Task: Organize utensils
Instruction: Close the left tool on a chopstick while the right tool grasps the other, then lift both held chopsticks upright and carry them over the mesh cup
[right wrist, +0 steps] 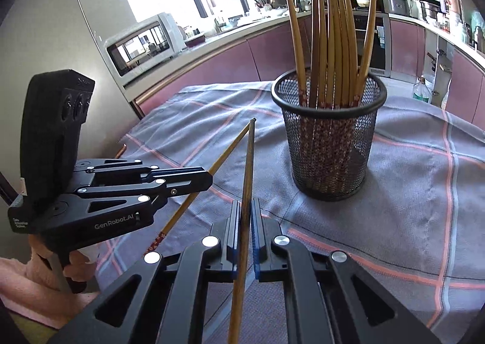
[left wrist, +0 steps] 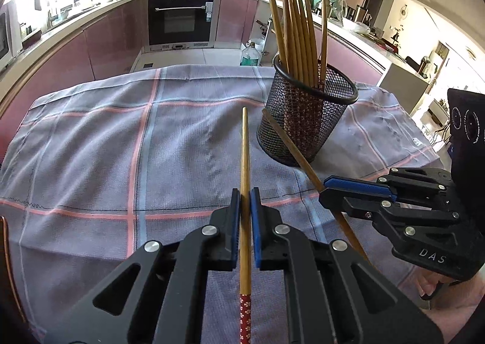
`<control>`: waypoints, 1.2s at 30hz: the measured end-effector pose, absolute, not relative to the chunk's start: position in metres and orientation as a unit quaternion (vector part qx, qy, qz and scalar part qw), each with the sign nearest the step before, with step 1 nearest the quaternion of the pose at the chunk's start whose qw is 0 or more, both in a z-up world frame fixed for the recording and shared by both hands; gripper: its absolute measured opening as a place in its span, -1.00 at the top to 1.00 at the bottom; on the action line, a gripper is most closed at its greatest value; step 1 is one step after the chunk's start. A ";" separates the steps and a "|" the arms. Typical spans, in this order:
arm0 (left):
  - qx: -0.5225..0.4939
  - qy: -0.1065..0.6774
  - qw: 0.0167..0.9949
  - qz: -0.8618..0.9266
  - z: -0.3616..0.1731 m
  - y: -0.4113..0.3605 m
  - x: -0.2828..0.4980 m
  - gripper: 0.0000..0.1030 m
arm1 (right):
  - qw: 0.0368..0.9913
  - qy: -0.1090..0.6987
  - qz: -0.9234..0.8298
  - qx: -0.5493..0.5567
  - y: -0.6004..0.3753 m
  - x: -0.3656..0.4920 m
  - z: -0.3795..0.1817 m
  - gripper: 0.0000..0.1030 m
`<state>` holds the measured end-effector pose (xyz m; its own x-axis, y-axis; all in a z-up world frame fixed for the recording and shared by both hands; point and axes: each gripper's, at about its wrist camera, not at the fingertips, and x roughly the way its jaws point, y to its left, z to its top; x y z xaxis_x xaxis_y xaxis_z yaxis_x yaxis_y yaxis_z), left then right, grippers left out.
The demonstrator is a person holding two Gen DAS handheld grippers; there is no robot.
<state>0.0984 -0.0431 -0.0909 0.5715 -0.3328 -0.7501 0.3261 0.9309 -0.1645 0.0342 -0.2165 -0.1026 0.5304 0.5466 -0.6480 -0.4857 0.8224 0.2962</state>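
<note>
I hold one chopstick per gripper: left gripper (left wrist: 245,192) jaws clamp light chopstick (left wrist: 245,162); right gripper (right wrist: 246,204) jaws clamp dark chopstick (right wrist: 248,168). Tips forward; mesh holder (right wrist: 329,138) ahead-right, nearer my right.

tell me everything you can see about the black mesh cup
The black mesh cup is a round holder that looks like wire mesh, with a solid rim. It stands upright on the checked cloth, ahead of both grippers, untouched by them. About nine wooden chopsticks stand in it, patterned red ends down.

left tool (left wrist: 245,201) clamped, right tool (right wrist: 246,210) clamped
</note>
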 end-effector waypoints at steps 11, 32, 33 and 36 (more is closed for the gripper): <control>-0.011 0.397 0.896 -0.198 -0.064 -0.040 0.087 0.85 | 0.884 0.351 0.304 0.055 -0.231 0.028 -0.079 0.89; -0.031 0.345 0.908 -0.235 -0.015 -0.037 0.068 0.85 | 0.910 0.292 0.288 0.063 -0.255 0.024 -0.045 0.89; -0.031 0.342 0.909 -0.236 -0.013 -0.038 0.067 0.85 | 0.911 0.289 0.287 0.063 -0.255 0.024 -0.044 0.89; -0.033 0.336 0.910 -0.241 -0.008 -0.039 0.065 0.85 | 0.913 0.283 0.287 0.063 -0.257 0.024 -0.040 0.89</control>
<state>0.0651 -0.0385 -0.0075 0.6584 -0.4602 -0.5956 0.4164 0.8819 -0.2211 0.0237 -0.2568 -0.0398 0.6754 0.5592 -0.4807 -0.4877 0.8277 0.2776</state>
